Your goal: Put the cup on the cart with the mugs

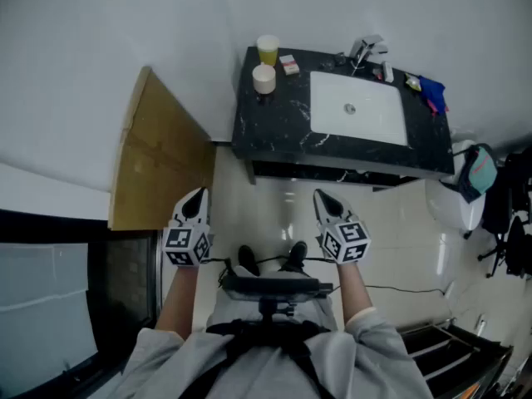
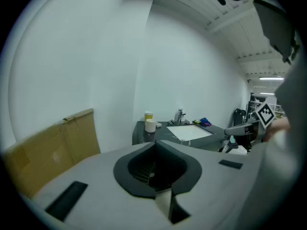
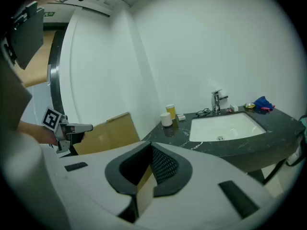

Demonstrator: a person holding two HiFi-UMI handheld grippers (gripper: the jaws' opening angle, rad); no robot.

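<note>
L gripper [image 1: 197, 194] & R gripper [image 1: 321, 196] are held side by side, well short of the counter [image 1: 274, 127]. Both are on its front side over the pale floor [image 1: 399, 231], tips aimed at it and tilted slightly down. Each gripper view shows its jaws clenched together w/ nothing between them.

White cup [image 1: 263, 79] stands upright at the counter's rear left corner. Yellow cup [image 1: 268, 49] is just behind it, closer to the wall. A small box [image 1: 289, 64] lies just right of the cups.

The sink [image 1: 357, 106] fills the counter's middle-right, w/ the faucet [image 1: 366, 52] at the rear edge behind it. A blue cloth [image 1: 432, 94] sits at the counter's right end. Cardboard [image 1: 158, 156] leans on the wall left of the counter.

Both cups are well apart from either gripper, untouched.
</note>
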